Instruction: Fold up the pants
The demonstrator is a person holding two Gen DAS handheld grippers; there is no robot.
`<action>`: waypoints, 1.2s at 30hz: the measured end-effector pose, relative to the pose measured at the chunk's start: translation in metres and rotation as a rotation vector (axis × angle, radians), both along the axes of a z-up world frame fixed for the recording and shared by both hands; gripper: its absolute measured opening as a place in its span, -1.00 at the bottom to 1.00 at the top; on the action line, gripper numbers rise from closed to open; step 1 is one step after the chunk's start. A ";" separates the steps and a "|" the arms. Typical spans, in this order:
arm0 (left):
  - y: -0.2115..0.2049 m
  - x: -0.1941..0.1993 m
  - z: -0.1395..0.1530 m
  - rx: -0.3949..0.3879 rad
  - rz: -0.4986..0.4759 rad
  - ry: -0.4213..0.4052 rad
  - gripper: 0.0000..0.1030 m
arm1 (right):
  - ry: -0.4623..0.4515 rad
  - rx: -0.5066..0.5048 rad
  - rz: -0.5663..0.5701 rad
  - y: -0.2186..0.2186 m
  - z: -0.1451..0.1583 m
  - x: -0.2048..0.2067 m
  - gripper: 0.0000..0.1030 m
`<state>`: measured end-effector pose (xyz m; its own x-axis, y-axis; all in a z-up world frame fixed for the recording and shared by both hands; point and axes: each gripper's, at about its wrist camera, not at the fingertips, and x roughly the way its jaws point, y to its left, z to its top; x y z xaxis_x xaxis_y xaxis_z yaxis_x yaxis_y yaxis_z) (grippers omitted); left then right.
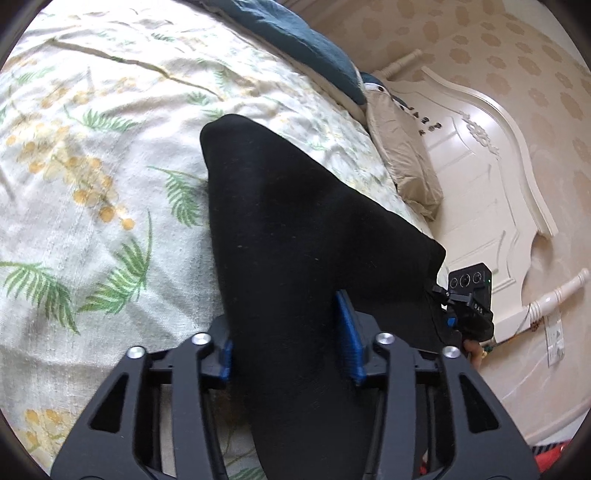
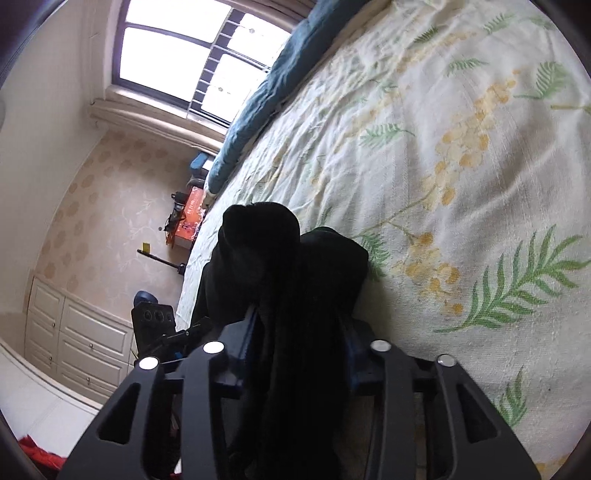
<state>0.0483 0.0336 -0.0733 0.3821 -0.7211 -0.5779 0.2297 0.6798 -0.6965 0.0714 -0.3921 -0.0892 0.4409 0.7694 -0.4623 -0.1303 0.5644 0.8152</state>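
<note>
Black pants (image 1: 288, 206) lie bunched on the floral bedspread (image 1: 92, 166), near the bed's edge. My left gripper (image 1: 286, 321) has its blue pads (image 1: 349, 332) against either side of a thick fold of the cloth, shut on it. From there the fabric stretches right to the right gripper (image 1: 467, 302), seen small beside the bed edge. In the right wrist view the pants (image 2: 280, 251) rise as a dark heap between the fingers of my right gripper (image 2: 301, 321), which is shut on them, its pads mostly hidden by cloth. The left gripper (image 2: 155, 321) shows at lower left.
A dark blue duvet (image 1: 295, 33) lies along the far side of the bed and a beige pillow (image 1: 402, 158) by the white headboard (image 1: 480, 155). Off the bed are a window (image 2: 177, 55), white cabinets (image 2: 74, 332) and an orange box (image 2: 190, 218).
</note>
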 end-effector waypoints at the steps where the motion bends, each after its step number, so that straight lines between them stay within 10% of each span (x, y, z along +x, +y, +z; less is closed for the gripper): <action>1: 0.001 -0.001 0.001 -0.007 -0.014 0.000 0.12 | -0.002 -0.007 0.008 0.000 0.001 0.002 -0.01; 6: 0.008 -0.006 0.008 -0.015 -0.045 -0.039 0.27 | -0.069 -0.087 0.089 0.006 0.016 -0.004 0.44; 31: 0.006 0.060 -0.002 -0.083 -0.003 0.010 0.44 | -0.036 0.055 0.103 -0.008 0.009 0.054 0.70; 34: 0.002 0.062 -0.001 -0.043 -0.022 0.011 0.13 | -0.027 0.063 0.091 -0.002 0.006 0.057 0.55; 36: 0.001 0.062 -0.003 0.007 -0.025 0.010 -0.19 | 0.010 0.046 0.080 0.000 0.002 0.060 -0.11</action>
